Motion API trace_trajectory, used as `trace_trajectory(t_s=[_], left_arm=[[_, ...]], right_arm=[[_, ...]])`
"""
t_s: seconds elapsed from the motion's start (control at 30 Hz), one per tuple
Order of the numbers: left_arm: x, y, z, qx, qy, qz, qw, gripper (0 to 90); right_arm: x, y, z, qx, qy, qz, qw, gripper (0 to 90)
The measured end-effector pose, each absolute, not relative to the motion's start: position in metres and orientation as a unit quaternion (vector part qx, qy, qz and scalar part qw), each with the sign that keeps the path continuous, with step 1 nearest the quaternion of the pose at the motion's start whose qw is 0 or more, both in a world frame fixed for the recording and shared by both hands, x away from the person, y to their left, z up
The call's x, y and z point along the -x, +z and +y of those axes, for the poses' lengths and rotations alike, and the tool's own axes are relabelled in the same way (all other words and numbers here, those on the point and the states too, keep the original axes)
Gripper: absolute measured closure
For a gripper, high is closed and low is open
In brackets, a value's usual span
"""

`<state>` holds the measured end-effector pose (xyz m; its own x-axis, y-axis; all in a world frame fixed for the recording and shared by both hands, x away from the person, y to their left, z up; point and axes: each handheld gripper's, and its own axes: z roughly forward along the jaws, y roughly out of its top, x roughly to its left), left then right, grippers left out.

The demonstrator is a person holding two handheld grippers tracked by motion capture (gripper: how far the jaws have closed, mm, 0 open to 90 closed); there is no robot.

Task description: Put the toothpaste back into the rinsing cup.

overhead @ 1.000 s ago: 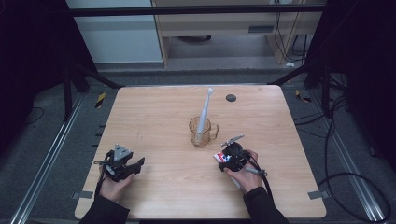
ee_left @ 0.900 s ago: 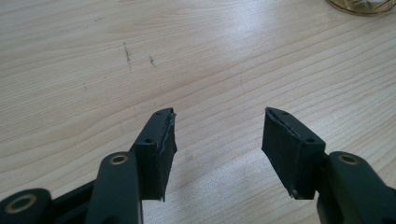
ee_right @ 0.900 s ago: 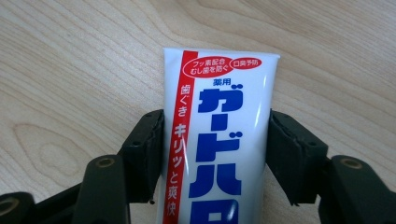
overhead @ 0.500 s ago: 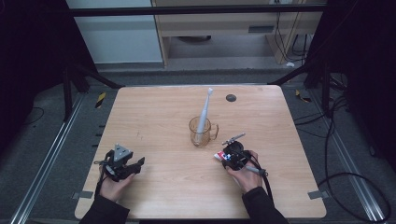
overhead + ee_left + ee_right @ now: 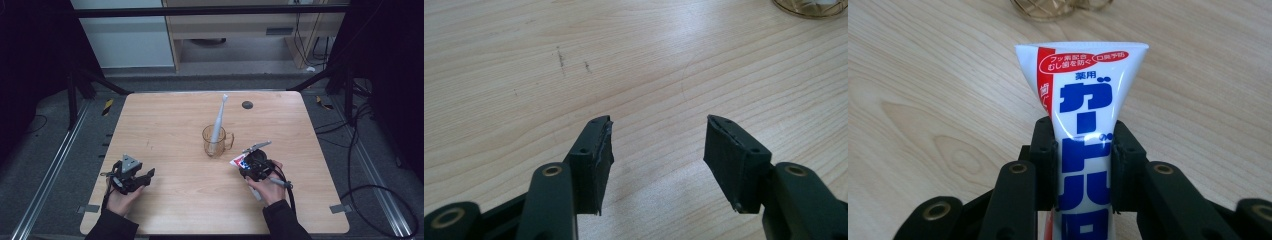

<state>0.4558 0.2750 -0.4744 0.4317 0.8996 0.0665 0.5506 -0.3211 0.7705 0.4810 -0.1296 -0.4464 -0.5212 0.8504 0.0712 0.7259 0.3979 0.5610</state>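
Taking the amber glass mug at mid-table as the landmark, the left gripper rests well to its left and nearer the person, held low over the wooden table. In the left gripper view its two black jaws stand apart with only bare wood grain between them, and the mug's base peeks in at the top right corner. It holds nothing.

The mug itself has its handle turned toward the right side, and a white electric toothbrush stands in it, leaning with its head up and away from the person.

Just right of the mug and a little nearer the person, the right gripper has just been closing its jaws on a white toothpaste tube with blue and red lettering. In the right gripper view the pads press against both sides of the tube's body, while its flat crimped end fans out wider beyond them, pointing toward the mug.

The risks, as a judgement: the tube is soft and slick, and the grip sits on its narrower part, so it could slide or swivel between the pads as it is carried. Too hard a squeeze might dent the tube or push paste toward the cap. The tube's end also lies near the mug; a careless swing toward it could knock the mug and topple the leaning toothbrush.
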Motion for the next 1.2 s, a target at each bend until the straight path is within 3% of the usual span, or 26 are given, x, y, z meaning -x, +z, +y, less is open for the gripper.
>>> trace_trajectory(t_s=[0.47, 1.2], left_arm=[[-0.456, -0.474, 0.275, -0.768, 0.251, 0.475, 0.349, 44.1], [-0.456, -0.473, 0.278, -0.760, 0.251, 0.481, 0.359, 44.1]], right_arm=[[-0.473, -0.414, -0.133, -0.455, 0.372, 0.797, 0.141, 69.8], [-0.496, -0.367, -0.103, -0.431, 0.540, 0.698, 0.187, 69.7]])
